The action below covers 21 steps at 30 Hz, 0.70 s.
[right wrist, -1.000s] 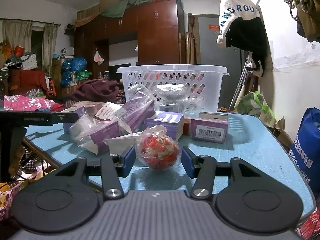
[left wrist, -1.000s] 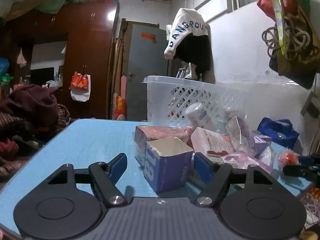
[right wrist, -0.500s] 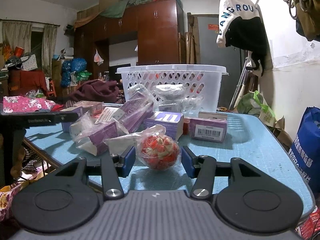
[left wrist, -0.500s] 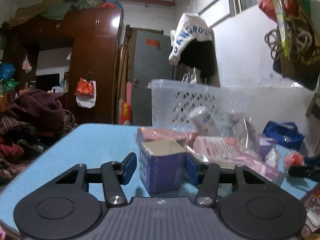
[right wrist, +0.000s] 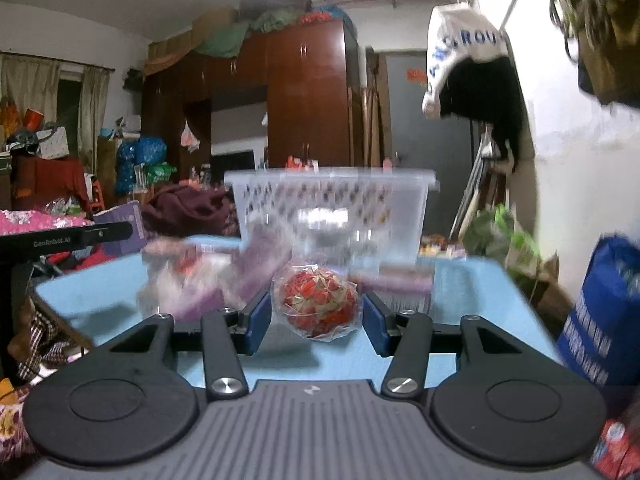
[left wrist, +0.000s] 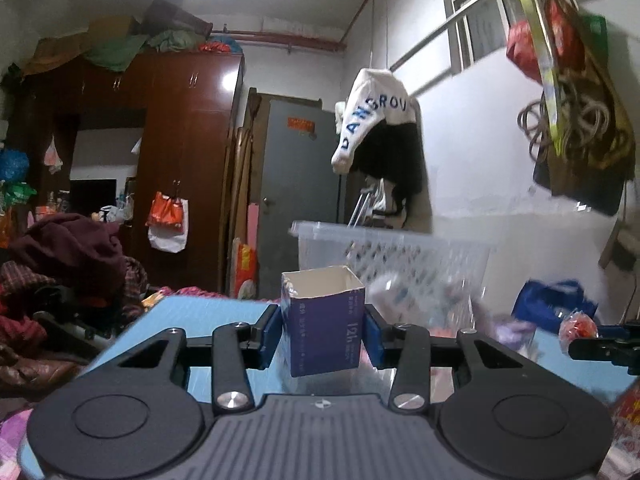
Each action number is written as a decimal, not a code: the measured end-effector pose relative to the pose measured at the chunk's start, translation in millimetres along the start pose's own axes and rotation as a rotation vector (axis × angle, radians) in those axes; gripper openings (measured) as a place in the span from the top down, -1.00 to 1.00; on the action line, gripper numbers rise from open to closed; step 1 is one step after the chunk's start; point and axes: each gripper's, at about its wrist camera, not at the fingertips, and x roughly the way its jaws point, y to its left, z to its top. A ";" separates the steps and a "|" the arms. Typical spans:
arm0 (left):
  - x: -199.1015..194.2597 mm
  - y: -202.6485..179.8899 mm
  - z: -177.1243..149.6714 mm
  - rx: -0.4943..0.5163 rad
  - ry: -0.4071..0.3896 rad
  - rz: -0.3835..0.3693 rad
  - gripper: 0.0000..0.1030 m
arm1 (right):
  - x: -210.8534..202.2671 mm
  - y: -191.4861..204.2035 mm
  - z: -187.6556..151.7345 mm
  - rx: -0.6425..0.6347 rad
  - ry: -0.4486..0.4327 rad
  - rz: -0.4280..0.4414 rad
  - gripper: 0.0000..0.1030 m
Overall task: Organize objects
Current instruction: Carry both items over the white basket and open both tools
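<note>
An open-topped purple carton (left wrist: pixel 324 314) hangs a little above the blue table (left wrist: pixel 200 316). My left gripper (left wrist: pixel 322 338) holds it, its jaws still closing, with both blue pads pressed on the carton's sides. My right gripper (right wrist: pixel 317 320) is shut on a red-and-white ball in clear wrap (right wrist: pixel 316 300), held just above the table (right wrist: pixel 460 300). The white lattice basket (left wrist: pixel 392 248) stands behind both, with wrapped items inside (right wrist: pixel 332 200). In the left wrist view, the ball (left wrist: pixel 578 326) shows at the far right.
A blurred heap of purple and pink packets (right wrist: pixel 208 276) lies on the table in front of the basket. A blue bag (right wrist: pixel 604 312) stands off the table's right side. Clothes (left wrist: pixel 380 136) hang on the wall behind.
My left jaws closed from wide apart onto the purple carton and lifted it off the table. My right gripper rose a little with the wrapped ball in it.
</note>
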 end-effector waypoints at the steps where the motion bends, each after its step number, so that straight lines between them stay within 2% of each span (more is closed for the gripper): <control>1: 4.6 1.8 10.7 -0.014 -0.009 -0.016 0.09 | 2.3 0.8 12.1 -0.013 -0.022 -0.002 -0.04; 4: 33.6 -0.6 52.0 -0.031 -0.013 -0.071 0.09 | 22.6 1.7 55.7 -0.051 -0.085 0.000 -0.04; 6: 65.6 -5.2 84.1 -0.036 0.006 -0.100 0.09 | 55.0 0.4 92.1 -0.085 -0.104 -0.032 -0.04; 8: 99.9 -11.9 108.2 -0.052 0.042 -0.115 0.09 | 95.9 -5.3 122.7 -0.080 -0.050 -0.059 -0.04; 10: 140.9 -18.6 124.7 -0.056 0.116 -0.111 0.09 | 141.7 -15.1 145.2 -0.045 0.038 -0.053 -0.04; 13: 196.8 -23.7 125.8 -0.080 0.257 -0.091 0.09 | 191.7 -27.6 153.4 -0.021 0.164 -0.080 -0.04; 16: 224.7 -24.2 114.5 -0.096 0.341 -0.079 0.09 | 212.3 -31.9 150.4 -0.030 0.217 -0.099 -0.04; 17: 231.0 -23.9 111.0 -0.105 0.364 -0.093 0.05 | 214.7 -32.1 148.9 -0.031 0.225 -0.099 -0.05; 18: 234.1 -21.8 107.2 -0.113 0.386 -0.110 -0.14 | 216.5 -32.6 147.6 -0.027 0.235 -0.099 -0.07; 19: 236.8 -20.7 102.6 -0.123 0.414 -0.121 -0.30 | 214.9 -32.3 146.5 -0.023 0.238 -0.099 -0.25; 20: 233.9 -20.6 101.5 -0.122 0.402 -0.125 -0.47 | 211.0 -32.8 145.7 -0.020 0.238 -0.103 -0.40; 21: 226.3 -20.0 101.9 -0.111 0.379 -0.117 -0.63 | 202.1 -32.4 144.8 -0.017 0.220 -0.107 -0.72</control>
